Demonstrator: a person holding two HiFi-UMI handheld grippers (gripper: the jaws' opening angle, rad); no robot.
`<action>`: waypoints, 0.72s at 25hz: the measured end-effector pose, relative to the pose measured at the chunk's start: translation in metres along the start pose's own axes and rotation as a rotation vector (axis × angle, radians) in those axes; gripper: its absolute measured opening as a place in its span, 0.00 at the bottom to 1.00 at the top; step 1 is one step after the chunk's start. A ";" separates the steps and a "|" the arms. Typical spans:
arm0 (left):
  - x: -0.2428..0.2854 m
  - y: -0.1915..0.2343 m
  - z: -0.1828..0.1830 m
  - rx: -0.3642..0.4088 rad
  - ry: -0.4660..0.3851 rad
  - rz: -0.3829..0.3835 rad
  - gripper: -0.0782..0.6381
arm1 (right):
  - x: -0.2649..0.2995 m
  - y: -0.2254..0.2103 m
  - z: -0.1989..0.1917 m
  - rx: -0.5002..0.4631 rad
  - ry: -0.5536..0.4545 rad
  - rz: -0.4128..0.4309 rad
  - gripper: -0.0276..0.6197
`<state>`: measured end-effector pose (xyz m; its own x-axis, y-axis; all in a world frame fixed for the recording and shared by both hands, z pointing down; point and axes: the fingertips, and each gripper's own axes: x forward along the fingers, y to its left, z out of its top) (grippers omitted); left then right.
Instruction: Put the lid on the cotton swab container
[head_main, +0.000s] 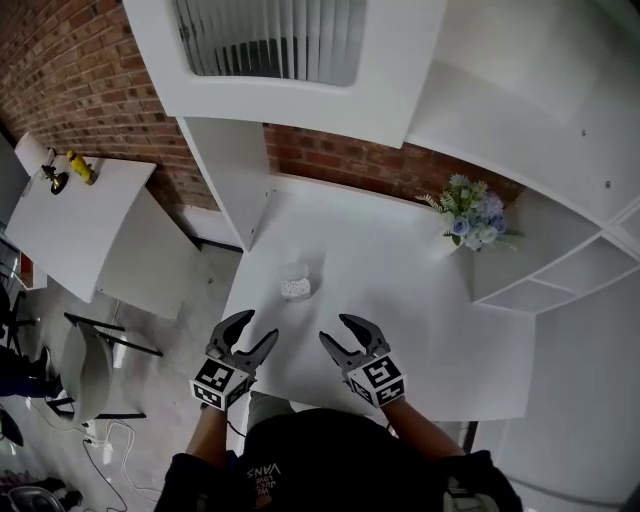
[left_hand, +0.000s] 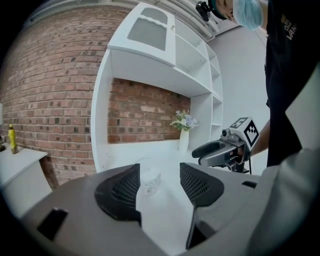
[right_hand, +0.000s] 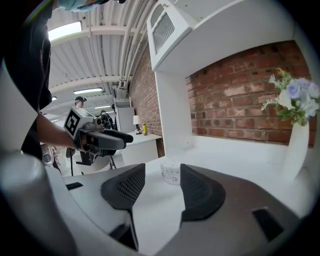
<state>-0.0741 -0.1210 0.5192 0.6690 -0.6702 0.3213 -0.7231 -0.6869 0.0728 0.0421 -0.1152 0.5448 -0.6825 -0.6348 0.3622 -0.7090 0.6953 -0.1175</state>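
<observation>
Two grippers are hovering over the near edge of the smooth white tabletop (head_main: 400, 300), the left gripper (head_main: 258, 326) and right gripper (head_main: 334, 328) both standing wide and empty. The cotton swab container (head_main: 295, 287), a small clear round tub showing white swabs, is sitting just ahead of them both. No loose lid is showing; seating one is likely calling for steadying the slick, light tub and pressing squarely.

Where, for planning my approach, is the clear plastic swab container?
Head view: the clear swab container stands on the white table, left of centre, beyond the left gripper.
</observation>
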 end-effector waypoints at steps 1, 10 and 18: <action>0.006 0.004 -0.001 0.009 0.005 -0.025 0.44 | 0.007 -0.002 -0.002 -0.009 0.006 0.000 0.35; 0.049 0.033 -0.009 0.102 0.110 -0.249 0.48 | 0.063 -0.018 -0.024 -0.024 0.080 -0.060 0.36; 0.083 0.053 -0.023 0.173 0.181 -0.366 0.48 | 0.098 -0.025 -0.048 0.015 0.123 -0.096 0.36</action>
<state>-0.0602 -0.2068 0.5713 0.8236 -0.3247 0.4651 -0.3946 -0.9170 0.0585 0.0013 -0.1781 0.6273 -0.5852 -0.6515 0.4828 -0.7733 0.6276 -0.0905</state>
